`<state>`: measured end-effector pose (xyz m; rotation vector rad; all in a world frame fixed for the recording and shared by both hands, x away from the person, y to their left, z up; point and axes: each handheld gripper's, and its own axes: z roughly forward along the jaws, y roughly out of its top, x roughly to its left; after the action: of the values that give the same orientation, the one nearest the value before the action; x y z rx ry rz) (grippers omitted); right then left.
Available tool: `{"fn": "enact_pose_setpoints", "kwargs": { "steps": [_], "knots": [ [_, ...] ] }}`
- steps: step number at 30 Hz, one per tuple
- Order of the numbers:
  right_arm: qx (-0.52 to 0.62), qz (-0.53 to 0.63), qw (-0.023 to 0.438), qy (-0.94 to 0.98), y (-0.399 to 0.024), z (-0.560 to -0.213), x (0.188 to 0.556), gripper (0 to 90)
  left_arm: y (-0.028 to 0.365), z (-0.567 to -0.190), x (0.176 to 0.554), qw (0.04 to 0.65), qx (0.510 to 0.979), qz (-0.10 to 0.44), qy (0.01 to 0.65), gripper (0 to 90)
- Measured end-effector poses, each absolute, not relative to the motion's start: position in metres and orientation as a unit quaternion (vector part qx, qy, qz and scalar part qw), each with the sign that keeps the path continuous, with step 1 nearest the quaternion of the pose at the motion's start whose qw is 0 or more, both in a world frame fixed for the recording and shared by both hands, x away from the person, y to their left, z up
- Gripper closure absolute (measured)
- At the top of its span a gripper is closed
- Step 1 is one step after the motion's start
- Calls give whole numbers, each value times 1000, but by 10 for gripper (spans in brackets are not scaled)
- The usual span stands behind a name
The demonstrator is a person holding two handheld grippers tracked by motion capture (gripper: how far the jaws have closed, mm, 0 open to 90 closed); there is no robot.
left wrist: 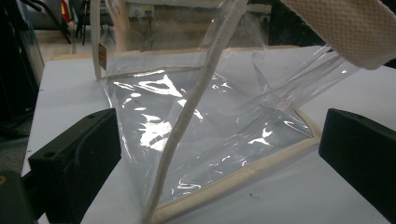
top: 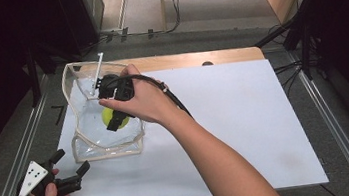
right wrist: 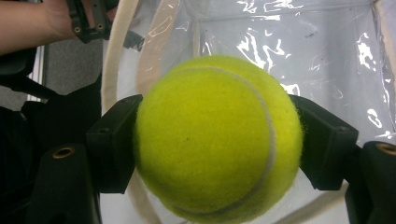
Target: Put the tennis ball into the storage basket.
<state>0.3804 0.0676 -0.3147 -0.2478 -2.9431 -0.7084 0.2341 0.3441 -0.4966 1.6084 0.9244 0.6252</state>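
Tennis ball point(right wrist: 217, 140) sits pinched between the 2 black jaws of the right gripper point(top: 116, 116), held inside the open mouth of the clear plastic bag point(top: 87, 139) on the white table point(top: 245, 119). Left gripper point(top: 74, 166) rests beside the bag's near corner, jaws spread, holding nothing.
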Motion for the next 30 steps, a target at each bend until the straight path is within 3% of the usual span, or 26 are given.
{"fn": "enact_pose_setpoints", "kwargs": {
  "steps": [2,4,8,11,30],
  "knots": [
    [-81,-233,46,-968,72,-317,381,200,344,-497,234,559,681,265,392,0],
    [-84,-242,45,-966,75,-317,381,80,344,-497,234,559,681,266,391,0],
    [-81,-253,36,-963,77,-314,380,78,344,-497,234,560,681,265,392,0],
    [-82,-252,29,-964,75,-313,378,0,344,-497,234,561,679,265,392,0],
    [-103,-254,-2,-962,37,-306,374,0,344,-497,234,556,684,265,390,0]
  ]
}}
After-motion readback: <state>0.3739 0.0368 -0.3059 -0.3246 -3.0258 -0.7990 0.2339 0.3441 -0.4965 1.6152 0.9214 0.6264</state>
